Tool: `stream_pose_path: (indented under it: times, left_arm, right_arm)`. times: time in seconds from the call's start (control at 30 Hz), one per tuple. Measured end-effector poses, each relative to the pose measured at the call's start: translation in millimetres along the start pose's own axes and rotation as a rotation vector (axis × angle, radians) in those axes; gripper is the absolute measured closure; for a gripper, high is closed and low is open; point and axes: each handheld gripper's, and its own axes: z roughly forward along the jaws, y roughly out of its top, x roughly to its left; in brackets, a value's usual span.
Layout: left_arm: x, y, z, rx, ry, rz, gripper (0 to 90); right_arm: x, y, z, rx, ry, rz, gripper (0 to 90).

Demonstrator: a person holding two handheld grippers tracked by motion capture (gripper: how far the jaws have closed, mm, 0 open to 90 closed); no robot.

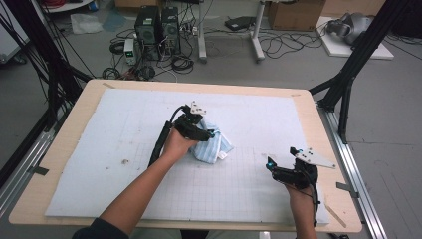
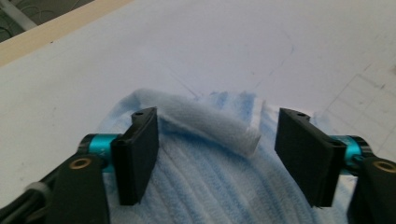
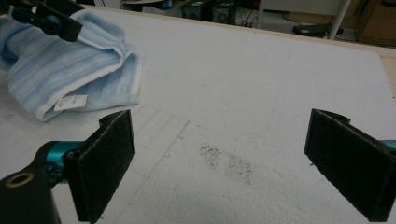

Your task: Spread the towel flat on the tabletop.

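Observation:
A crumpled light blue striped towel [image 1: 215, 145] lies near the middle of the white mat. My left gripper [image 1: 208, 132] sits down on its left side. In the left gripper view the gripper [image 2: 219, 122] is open, its jaws astride a raised fold of the towel [image 2: 205, 177]; the fold lies against the left pad [image 2: 140, 154] and stops short of the right one. My right gripper [image 1: 281, 155] hovers low over the mat at the front right, open [image 3: 219, 135], with nothing between its jaws. From there the towel [image 3: 60, 70] and its white label [image 3: 71, 102] lie at the upper left.
The white gridded mat [image 1: 124, 124] covers a wooden table [image 1: 69, 149]. A patch of dark specks [image 3: 229, 163] marks the mat ahead of the right gripper. Computers and cables [image 1: 157, 30] lie on the floor beyond, and black frame legs [image 1: 348, 74] stand at the right.

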Motion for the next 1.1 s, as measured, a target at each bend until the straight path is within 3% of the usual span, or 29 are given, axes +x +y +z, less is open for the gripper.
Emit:
stream_pose_path:
  times: [0.1,0.17,0.23,0.4,0.63,0.8,1.1]
  left_arm:
    - [2.0,-1.3,-0.9,0.021,0.001,0.027,53.3]
    - [4.9,-0.8,-6.3,-0.002,-0.025,0.042,71.4]
    - [7.2,0.2,-13.2,-0.039,-0.053,0.038,79.0]
    - [8.6,-1.5,-39.6,-0.157,-0.135,0.037,81.5]
    - [19.9,-19.0,-81.0,-0.241,-0.174,0.023,81.6]
    - [31.8,-42.8,-110.0,-0.289,-0.163,-0.003,81.6]
    - [65.9,-97.0,-150.9,-0.331,-0.114,-0.108,81.6]
  right_arm:
    - [-1.1,-0.2,-0.3,-0.004,-0.002,-0.002,7.8]
    - [-1.8,-0.3,-0.6,-0.002,-0.004,0.000,7.8]
    - [-2.0,-0.7,-0.8,0.000,-0.005,0.004,7.8]
    - [-1.6,-0.8,-0.6,0.000,-0.003,0.003,7.8]
    - [-0.1,-0.9,-0.1,0.004,-0.002,0.007,7.8]
    - [1.4,-0.7,1.0,0.006,-0.002,0.002,7.8]
    - [5.1,0.0,3.6,0.013,0.002,-0.007,7.8]
